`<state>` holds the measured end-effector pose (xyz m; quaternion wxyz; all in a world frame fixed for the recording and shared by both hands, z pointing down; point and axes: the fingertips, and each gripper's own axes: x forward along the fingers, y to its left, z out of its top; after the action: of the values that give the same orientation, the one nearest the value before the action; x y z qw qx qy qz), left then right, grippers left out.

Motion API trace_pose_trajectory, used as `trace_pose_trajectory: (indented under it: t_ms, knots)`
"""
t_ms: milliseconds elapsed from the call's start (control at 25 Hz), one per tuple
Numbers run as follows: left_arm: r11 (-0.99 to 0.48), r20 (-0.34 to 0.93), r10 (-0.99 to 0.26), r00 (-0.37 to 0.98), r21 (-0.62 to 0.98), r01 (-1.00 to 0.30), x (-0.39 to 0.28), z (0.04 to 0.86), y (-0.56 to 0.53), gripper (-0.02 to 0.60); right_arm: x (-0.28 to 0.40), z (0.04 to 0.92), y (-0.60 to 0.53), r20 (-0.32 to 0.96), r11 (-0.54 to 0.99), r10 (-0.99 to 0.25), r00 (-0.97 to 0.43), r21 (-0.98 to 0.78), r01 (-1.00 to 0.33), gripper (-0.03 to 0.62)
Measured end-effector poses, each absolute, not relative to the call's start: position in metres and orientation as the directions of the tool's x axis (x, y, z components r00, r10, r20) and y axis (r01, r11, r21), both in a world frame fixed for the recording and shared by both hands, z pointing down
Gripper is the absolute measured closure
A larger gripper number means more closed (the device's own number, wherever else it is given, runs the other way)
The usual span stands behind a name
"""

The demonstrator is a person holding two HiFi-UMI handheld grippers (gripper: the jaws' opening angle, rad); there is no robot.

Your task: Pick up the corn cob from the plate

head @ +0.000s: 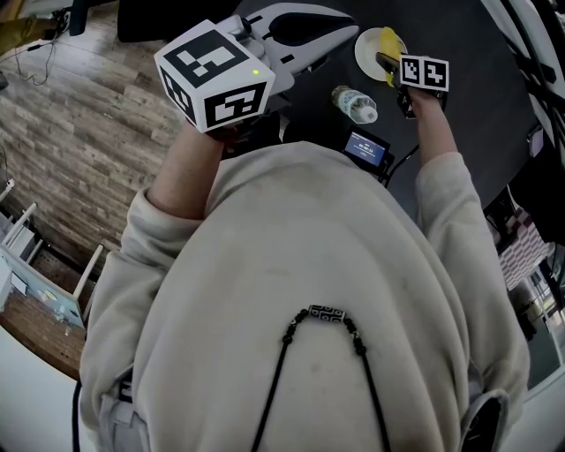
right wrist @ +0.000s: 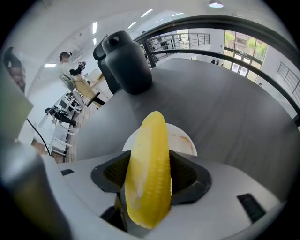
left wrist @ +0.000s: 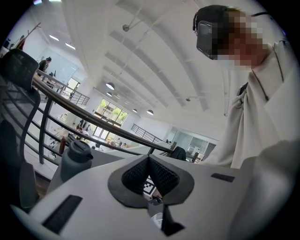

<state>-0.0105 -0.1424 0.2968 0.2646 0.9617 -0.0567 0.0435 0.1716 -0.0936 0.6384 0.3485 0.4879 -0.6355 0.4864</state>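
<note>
A yellow corn cob [right wrist: 149, 173] lies lengthwise between the two dark pads of my right gripper [right wrist: 147, 171], and both pads sit against its sides. Its far end reaches over the white plate [right wrist: 182, 138] on the dark table. In the head view the corn cob [head: 388, 46] and plate [head: 365, 55] are at the top, with my right gripper [head: 391, 64] pointing steeply down onto them. My left gripper [head: 346, 19] is held level at the upper left, away from the plate. Its pads [left wrist: 161, 174] meet with nothing between them.
A clear water bottle [head: 355, 104] lies on the black table [head: 477, 115] near the plate, and a small device with a blue screen [head: 366, 148] sits closer to me. A dark flask [right wrist: 123, 61] stands beyond the plate. Wooden floor lies to the left.
</note>
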Motion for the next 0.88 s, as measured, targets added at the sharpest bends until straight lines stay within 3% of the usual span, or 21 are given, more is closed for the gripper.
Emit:
trace_pose_trajectory:
  t_ms: [360,880]
  knots:
    - [-0.887,0.132,-0.014,0.991,0.456,-0.074,0.014,0.290,-0.134,0.575,0.182,0.554,-0.104,0.814,0.045,-0.489,-0.313,-0.335,-0.941,0.330]
    - [-0.918,0.139,0.194,0.971,0.374,0.130,0.096,0.270,-0.089,0.575,0.207,0.372,-0.053,0.553,0.097,-0.785,-0.280,-0.336,-0.937,0.330]
